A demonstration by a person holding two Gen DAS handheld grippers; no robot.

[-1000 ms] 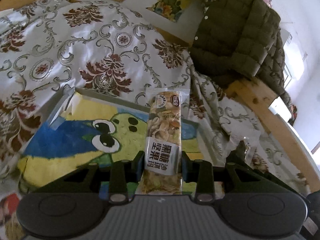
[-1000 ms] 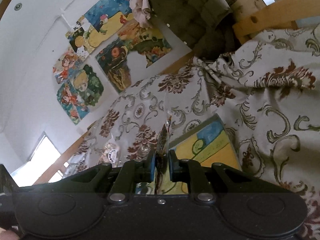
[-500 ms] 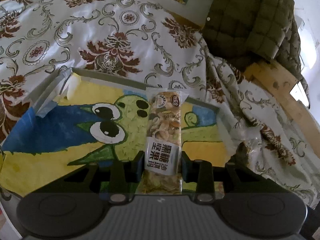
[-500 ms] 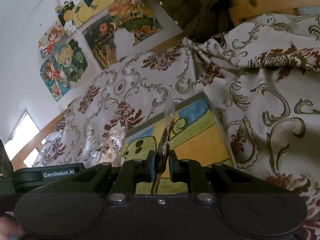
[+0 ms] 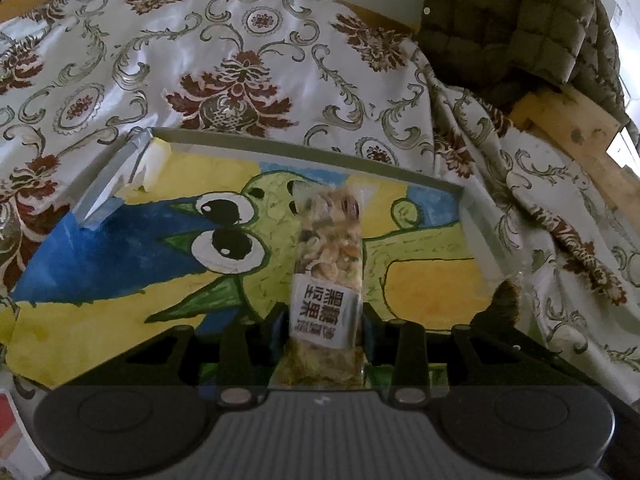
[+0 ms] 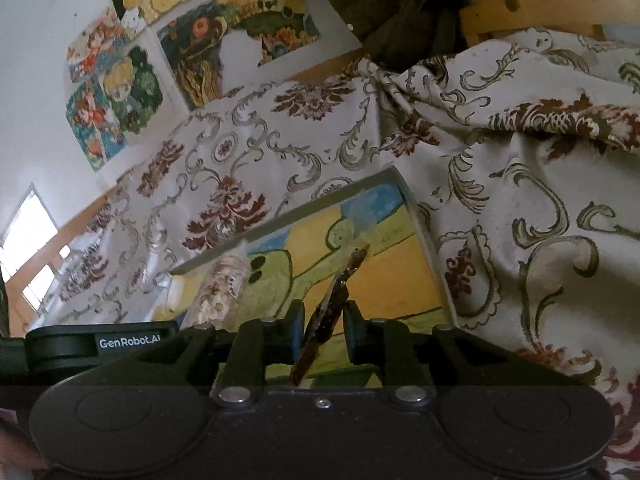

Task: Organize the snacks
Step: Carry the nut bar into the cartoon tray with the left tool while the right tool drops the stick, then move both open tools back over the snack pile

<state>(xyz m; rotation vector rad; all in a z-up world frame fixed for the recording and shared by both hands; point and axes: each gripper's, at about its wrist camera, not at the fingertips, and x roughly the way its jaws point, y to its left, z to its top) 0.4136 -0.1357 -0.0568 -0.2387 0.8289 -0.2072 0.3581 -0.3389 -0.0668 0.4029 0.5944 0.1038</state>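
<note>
My left gripper [image 5: 325, 320] is shut on a clear-wrapped nut bar [image 5: 328, 256] with a white label, held low over a shallow tray [image 5: 312, 146] whose floor is a yellow, blue and green cartoon painting. My right gripper [image 6: 323, 326] stands open: a thin dark snack packet [image 6: 338, 292] sits edge-on between its parted jaws, over the tray's right part [image 6: 430, 248]. The nut bar [image 6: 220, 288] and the left gripper's body show at the left in the right wrist view.
The tray lies on a cream cloth with brown floral print [image 5: 224, 60]. An olive quilted jacket [image 5: 520, 20] hangs over a wooden frame [image 5: 576, 136] at the right. Paintings [image 6: 240, 32] cover the wall behind. A red and white card [image 5: 16, 436] lies at the lower left.
Both grippers have come down closer over the tray. The right gripper's jaws have parted from the thin dark packet. The left gripper still grips the nut bar.
</note>
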